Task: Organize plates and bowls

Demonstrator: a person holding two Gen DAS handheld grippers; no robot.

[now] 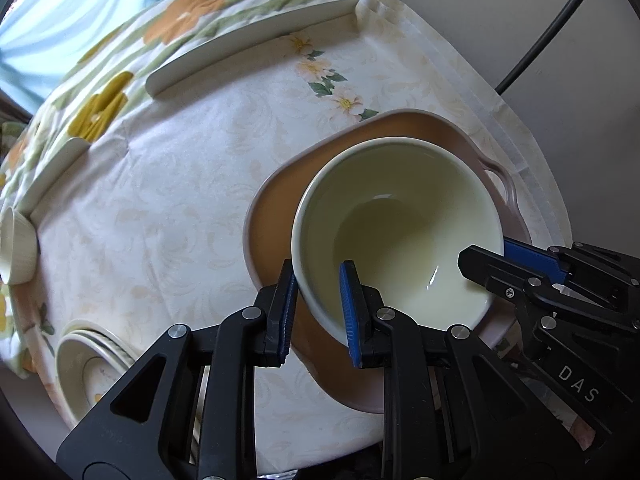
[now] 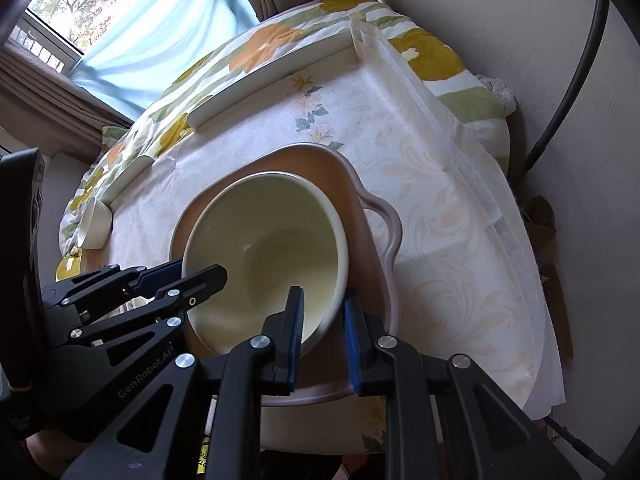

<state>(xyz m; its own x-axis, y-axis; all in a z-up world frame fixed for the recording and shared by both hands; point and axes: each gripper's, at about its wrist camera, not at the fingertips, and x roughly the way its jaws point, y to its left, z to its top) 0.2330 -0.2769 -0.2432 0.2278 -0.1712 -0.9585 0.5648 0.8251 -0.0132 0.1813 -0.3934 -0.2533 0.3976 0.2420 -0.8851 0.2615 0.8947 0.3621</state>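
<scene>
A large pale green bowl (image 1: pixel 400 224) sits in a pink handled plate (image 1: pixel 272 216) on the table. My left gripper (image 1: pixel 318 312) straddles the bowl's near left rim, one finger inside and one outside, with a small gap to the wall. My right gripper (image 2: pixel 322 336) straddles the bowl's (image 2: pixel 272 248) near right rim the same way, over the pink plate (image 2: pixel 372 248). Each gripper shows in the other's view, the right one (image 1: pixel 516 260) and the left one (image 2: pixel 184 276), both at the rim.
A long white plate (image 1: pixel 248 44) lies at the far table edge, another white plate (image 1: pixel 56 164) at the left. A small ribbed white cup (image 1: pixel 16 244) lies on its side. Stacked plates (image 1: pixel 92 360) sit near left. A wall and cable (image 1: pixel 560 20) stand right.
</scene>
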